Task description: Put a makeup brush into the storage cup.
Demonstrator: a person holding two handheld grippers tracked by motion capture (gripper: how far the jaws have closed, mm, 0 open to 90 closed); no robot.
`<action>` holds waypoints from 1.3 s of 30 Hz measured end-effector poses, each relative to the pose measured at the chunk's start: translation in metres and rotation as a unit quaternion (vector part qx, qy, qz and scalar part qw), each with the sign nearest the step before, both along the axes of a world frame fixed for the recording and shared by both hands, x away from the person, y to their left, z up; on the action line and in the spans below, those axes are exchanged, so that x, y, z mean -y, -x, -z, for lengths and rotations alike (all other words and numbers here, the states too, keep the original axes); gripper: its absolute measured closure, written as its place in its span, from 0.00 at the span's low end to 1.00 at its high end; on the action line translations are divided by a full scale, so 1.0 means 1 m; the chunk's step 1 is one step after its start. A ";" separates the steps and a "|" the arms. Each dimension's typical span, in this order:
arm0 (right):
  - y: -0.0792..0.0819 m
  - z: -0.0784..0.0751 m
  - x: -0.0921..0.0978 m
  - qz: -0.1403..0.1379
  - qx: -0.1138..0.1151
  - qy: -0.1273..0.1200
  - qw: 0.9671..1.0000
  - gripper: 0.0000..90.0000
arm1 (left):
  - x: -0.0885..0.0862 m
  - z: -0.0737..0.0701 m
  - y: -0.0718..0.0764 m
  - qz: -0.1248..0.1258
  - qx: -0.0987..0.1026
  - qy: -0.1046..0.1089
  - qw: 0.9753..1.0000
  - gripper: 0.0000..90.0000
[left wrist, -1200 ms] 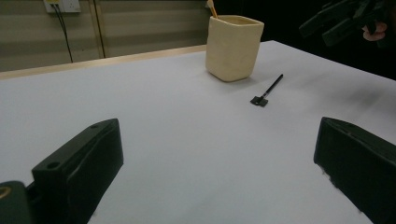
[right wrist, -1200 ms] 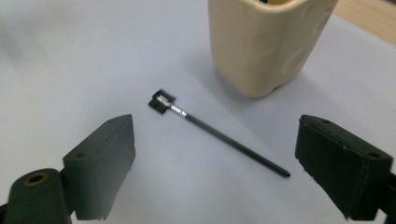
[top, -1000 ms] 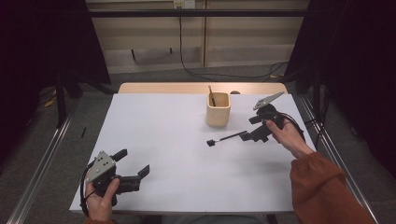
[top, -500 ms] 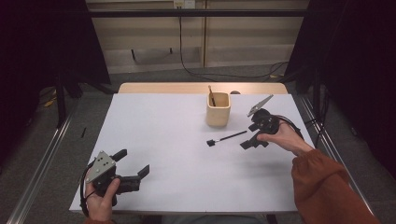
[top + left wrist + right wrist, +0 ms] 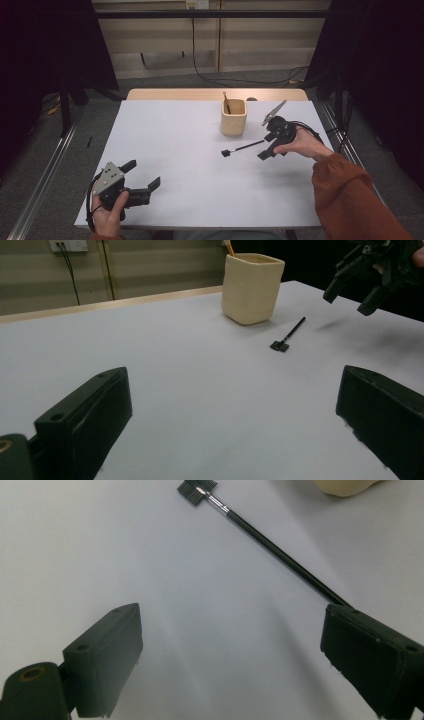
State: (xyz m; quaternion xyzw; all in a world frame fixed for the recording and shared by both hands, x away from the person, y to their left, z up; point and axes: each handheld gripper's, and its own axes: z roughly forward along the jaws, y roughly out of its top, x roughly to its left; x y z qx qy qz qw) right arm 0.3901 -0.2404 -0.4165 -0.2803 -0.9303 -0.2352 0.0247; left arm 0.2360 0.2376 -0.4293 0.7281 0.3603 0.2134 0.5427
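High view: my right hand-held gripper [image 5: 266,148] jaws apart, over handle end of thin black brush [image 5: 243,148], which lies flat on counter [image 5: 175,145] just in front of beige cup [image 5: 233,117]. My left hand-held gripper [image 5: 142,176] open, idle, well apart from cup.

Left gripper view: brush [image 5: 288,335] beside cup [image 5: 252,287], untouched.

Right gripper view: handle [image 5: 280,552] runs under right-hand jaw, off centre. Step: approach for pickup. Next, I judge: centre jaws on handle, lower, close.

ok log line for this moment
right hand-held gripper: open, over brush handle | left hand-held gripper: open, idle near front edge | brush: flat on table | cup: upright
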 end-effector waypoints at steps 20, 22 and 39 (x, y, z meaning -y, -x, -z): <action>-0.029 0.012 -0.017 -0.058 0.009 0.016 0.998 0.43 | 0.001 0.001 -0.001 0.001 -0.005 0.002 1.000 0.02; -0.032 0.013 -0.020 -0.062 0.008 0.026 0.998 0.45 | 0.001 0.001 -0.001 0.001 -0.004 0.001 1.000 0.02; -0.045 0.022 -0.044 -0.090 0.017 0.049 0.995 0.58 | 0.000 0.001 -0.001 0.003 -0.005 0.001 1.000 0.02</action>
